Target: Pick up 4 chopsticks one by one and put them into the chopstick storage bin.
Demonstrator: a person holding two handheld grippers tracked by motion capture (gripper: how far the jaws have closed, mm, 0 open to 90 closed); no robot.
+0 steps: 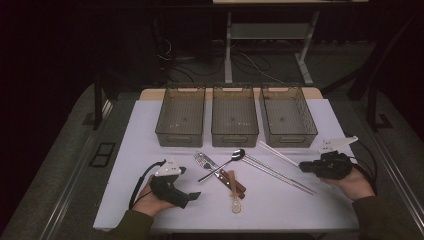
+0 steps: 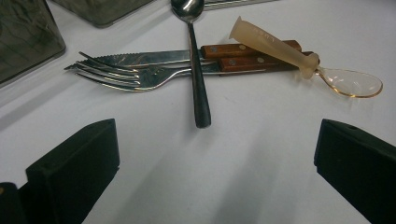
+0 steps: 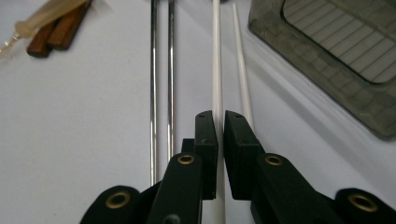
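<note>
the right gripper [image 3: 219, 122] had its fingers clenched on a white chopstick [image 3: 216, 56] lying lengthwise ahead on the tabletop [image 3: 84, 116], seemingly unlifted, while the left gripper [image 2: 215, 154] hung released near the spoon [image 2: 196, 70].

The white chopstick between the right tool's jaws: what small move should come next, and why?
Probably a short lift straight up. The right tool is shut on one white chopstick, which lies flat on the table close beside its twin and the two metal chopsticks. Raising it first should free it without dragging the neighbours, before carrying it toward the trays.
</note>
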